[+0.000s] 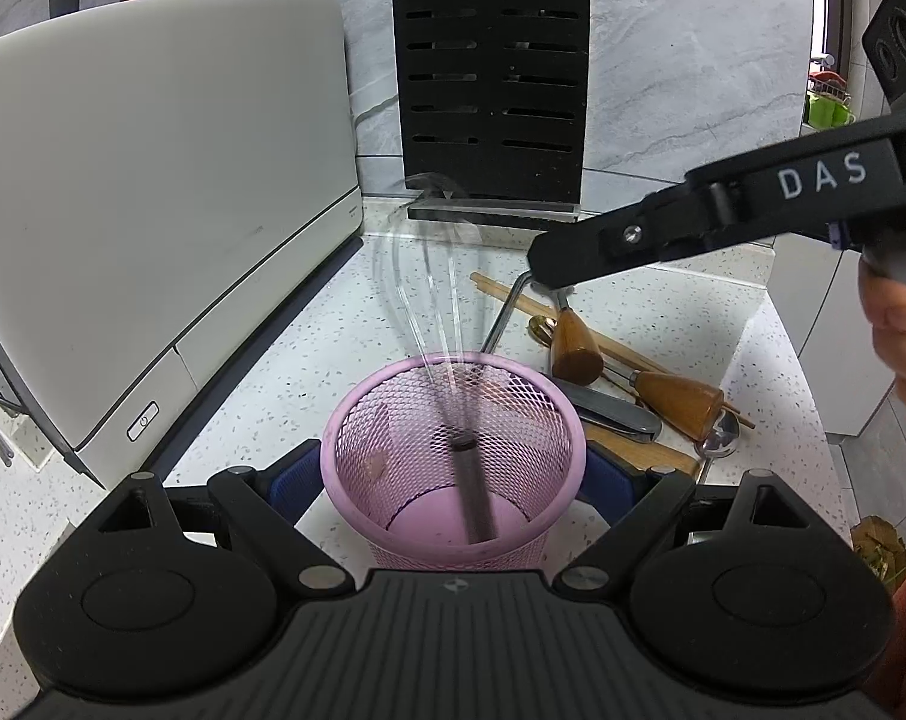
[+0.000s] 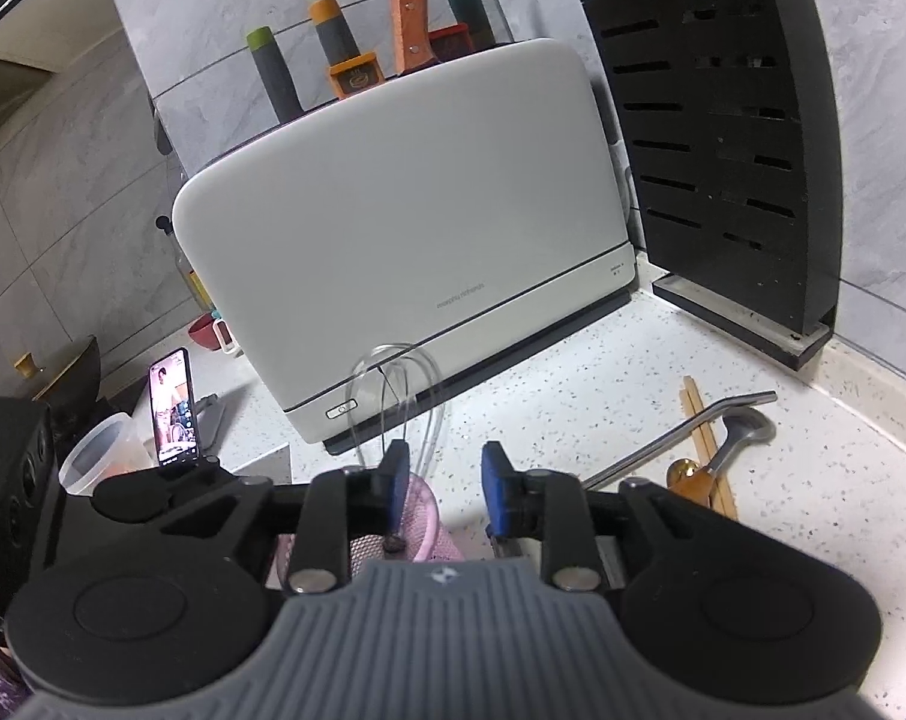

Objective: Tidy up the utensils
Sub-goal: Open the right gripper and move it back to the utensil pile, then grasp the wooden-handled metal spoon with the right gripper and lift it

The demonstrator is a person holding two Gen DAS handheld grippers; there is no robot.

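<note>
Gripping one pink mesh cup (image 1: 453,456) between its blue pads, my left claw (image 1: 453,480) is holding it with one whisk (image 1: 447,360) standing inside. To the right, my right claw (image 2: 443,483) is hovering parted and empty above the cup's rim, with two wooden-handled utensils (image 1: 627,369), chopsticks (image 1: 597,336) and spoons lying just beyond, and the speckled counter (image 1: 309,348) is running open toward the black knife block (image 1: 492,90).

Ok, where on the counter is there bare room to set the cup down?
Bare speckled counter runs between the white appliance and the black slotted knife block. Right of the pink mesh cup it is crowded: wooden-handled utensils, spoons and chopsticks.
</note>
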